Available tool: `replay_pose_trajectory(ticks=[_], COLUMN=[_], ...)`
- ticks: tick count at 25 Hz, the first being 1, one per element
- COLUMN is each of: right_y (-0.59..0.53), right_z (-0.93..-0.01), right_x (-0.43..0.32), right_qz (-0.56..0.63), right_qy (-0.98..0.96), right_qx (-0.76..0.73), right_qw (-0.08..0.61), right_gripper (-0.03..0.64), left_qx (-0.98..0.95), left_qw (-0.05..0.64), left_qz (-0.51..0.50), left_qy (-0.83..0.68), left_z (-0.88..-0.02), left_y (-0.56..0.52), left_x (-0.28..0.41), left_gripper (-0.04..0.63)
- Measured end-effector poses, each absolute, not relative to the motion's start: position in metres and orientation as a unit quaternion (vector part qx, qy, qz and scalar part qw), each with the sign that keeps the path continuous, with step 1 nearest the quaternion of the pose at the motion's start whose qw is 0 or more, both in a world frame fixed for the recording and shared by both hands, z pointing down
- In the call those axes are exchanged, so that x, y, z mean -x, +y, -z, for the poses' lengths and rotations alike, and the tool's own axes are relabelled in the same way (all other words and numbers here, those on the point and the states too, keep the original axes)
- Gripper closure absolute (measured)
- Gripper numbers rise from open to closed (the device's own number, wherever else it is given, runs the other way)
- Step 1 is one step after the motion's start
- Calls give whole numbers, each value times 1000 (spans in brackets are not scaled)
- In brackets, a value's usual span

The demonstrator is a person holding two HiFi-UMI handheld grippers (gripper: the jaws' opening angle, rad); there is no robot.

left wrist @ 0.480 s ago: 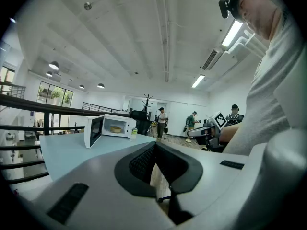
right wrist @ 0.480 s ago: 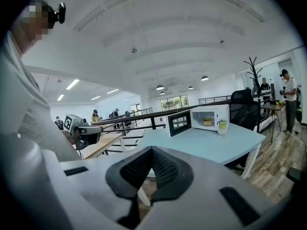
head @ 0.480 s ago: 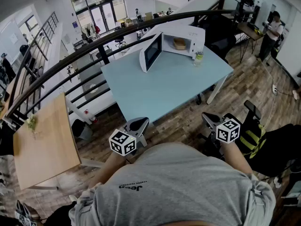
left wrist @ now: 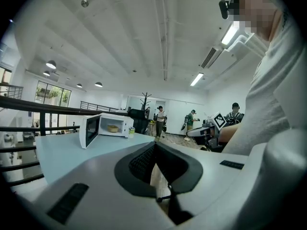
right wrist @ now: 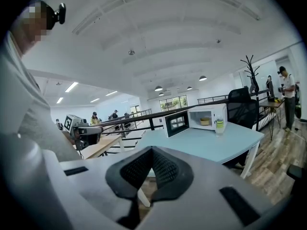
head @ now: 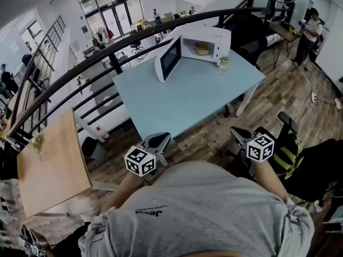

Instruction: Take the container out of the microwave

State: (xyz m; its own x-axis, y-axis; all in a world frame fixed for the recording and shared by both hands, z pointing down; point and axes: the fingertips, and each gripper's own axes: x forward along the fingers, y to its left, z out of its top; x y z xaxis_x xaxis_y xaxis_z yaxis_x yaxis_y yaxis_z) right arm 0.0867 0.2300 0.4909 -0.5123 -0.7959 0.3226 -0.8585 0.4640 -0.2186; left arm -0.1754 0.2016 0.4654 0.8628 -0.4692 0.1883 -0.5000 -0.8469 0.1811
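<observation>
While both pairs of jaws are closed on nothing, with the left gripper [head: 158,140] and right gripper [head: 240,135] close to my chest, I stand well back from the blue table [head: 177,103]. Reaching in, I could knock the swung-open door [head: 168,58] or topple the bottle [head: 224,64] just beside the microwave [head: 211,35]. The container [head: 202,48] sits inside it.

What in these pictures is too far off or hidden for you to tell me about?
- Head view: the tan container in the open white microwave is too small to show its contents or any lid.
- Right gripper view: the print on the small green-banded bottle is too small to read.
- Left gripper view: the grey body of the left gripper hides the near edge of the pale blue table.
</observation>
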Motion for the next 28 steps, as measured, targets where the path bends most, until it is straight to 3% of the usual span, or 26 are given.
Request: replay_pose_trajectory(ticks=[9,28], right_y=[222,234], right_z=[-495,-517], right_x=[-125,-230], right_qz=[-212,-220], right_qy=[-849,-876], right_qx=[-482,-427], right_qw=[48,49], right_gripper=[600,600], left_qx=[-956,-953], left_qw=[105,115], left_qz=[-80,-109], left_qy=[-261,-257], left_z=[-462,-470], left_y=[202,220], left_x=[144,-2], left_gripper=[577,577])
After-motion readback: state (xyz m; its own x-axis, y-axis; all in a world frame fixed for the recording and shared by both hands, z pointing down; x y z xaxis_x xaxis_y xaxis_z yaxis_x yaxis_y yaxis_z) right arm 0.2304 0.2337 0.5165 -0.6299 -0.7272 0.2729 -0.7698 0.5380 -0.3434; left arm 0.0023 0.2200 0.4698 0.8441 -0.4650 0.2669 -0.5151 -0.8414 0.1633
